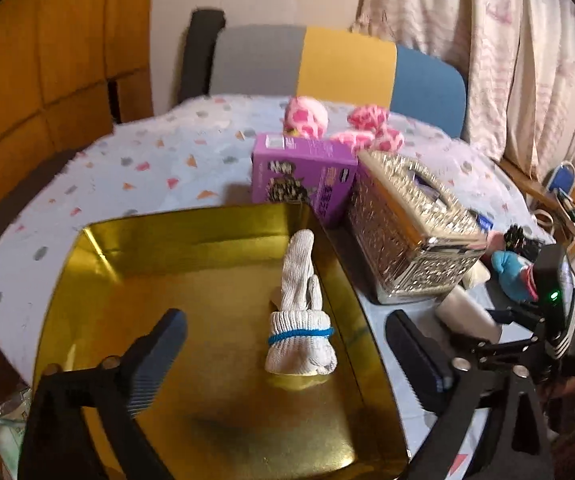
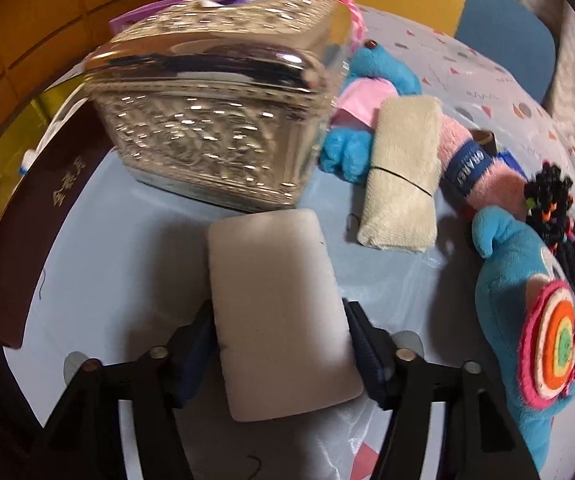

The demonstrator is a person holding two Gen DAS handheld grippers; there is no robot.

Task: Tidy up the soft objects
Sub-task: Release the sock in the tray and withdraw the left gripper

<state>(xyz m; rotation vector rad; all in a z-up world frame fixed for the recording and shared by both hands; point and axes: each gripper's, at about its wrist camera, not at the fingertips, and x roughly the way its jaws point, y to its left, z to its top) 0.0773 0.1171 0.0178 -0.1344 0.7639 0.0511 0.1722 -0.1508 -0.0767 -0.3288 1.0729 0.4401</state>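
Two tools at work: left tool [image 1: 283, 356] spread wide, clear of the rolled white glove [image 1: 301, 312] near the gold tray's [image 1: 127, 256] right edge; right tool [image 2: 283, 344] clenched on the grey pad [image 2: 279, 312] above the desk [image 2: 127, 272], best carried over flat.

glove [image 1: 301, 308] in tray [image 1: 135, 248] | tissue box [image 1: 411, 224] right of tray

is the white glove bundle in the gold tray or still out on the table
In the tray. The rolled white glove, bound by a blue band, lies on the gold tray floor near its right wall, between the open left gripper fingers, untouched.
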